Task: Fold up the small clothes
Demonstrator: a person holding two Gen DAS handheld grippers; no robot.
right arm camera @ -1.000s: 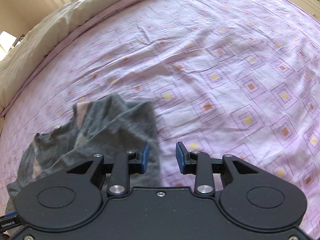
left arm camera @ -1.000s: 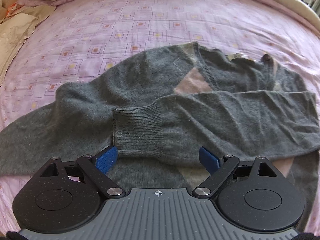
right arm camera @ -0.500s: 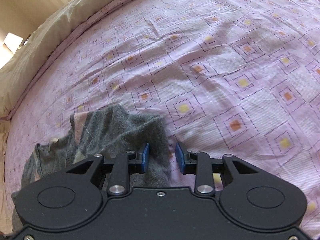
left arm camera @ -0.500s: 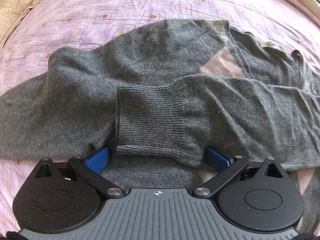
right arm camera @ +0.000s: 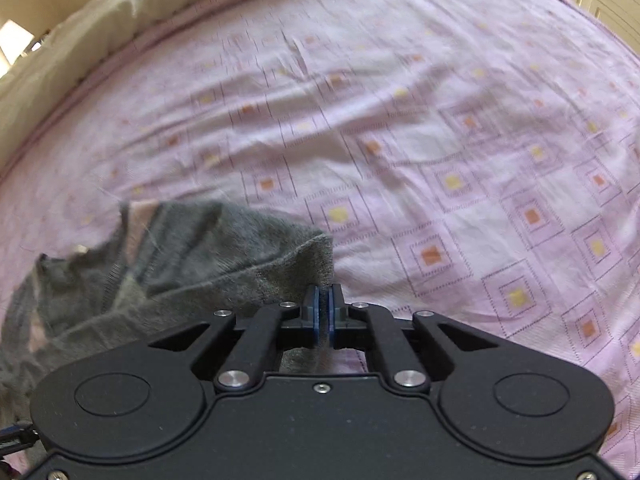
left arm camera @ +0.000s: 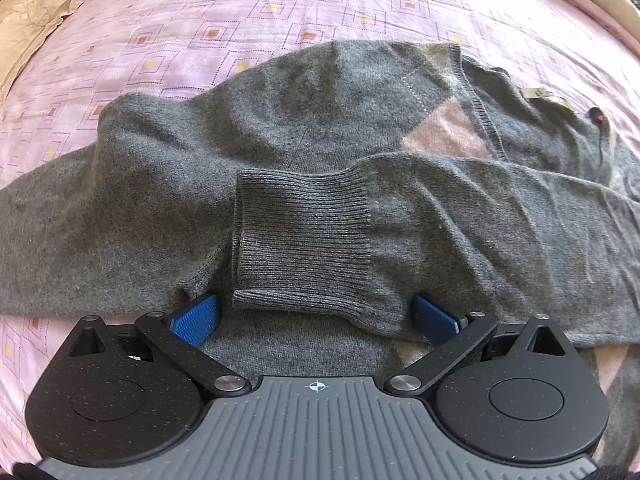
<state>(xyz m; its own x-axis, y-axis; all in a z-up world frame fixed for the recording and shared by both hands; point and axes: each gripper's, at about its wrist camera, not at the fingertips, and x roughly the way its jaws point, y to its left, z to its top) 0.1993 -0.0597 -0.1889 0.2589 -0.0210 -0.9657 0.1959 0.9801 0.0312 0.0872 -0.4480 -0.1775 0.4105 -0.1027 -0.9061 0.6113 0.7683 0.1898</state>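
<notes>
A grey knit sweater (left arm camera: 248, 152) with pink diamond patches lies spread on the pink patterned bed sheet (left arm camera: 248, 8). One sleeve is folded across the body, its ribbed cuff (left arm camera: 300, 236) lying just ahead of my left gripper (left arm camera: 314, 316). That gripper is open, its blue pads on either side of the cuff's near edge. In the right wrist view, my right gripper (right arm camera: 323, 306) is shut on a lifted edge of the sweater (right arm camera: 180, 256), which bunches to the left.
A cream quilt (right arm camera: 80, 40) borders the bed's far edge. A beige pillow (left arm camera: 36, 20) lies at the upper left in the left wrist view. The pink sheet (right arm camera: 480, 160) stretches out right of the sweater.
The left gripper has moved in closer over the cuff, staying open. The right gripper's fingers have shut on the sweater's edge and the fabric now stands raised.
</notes>
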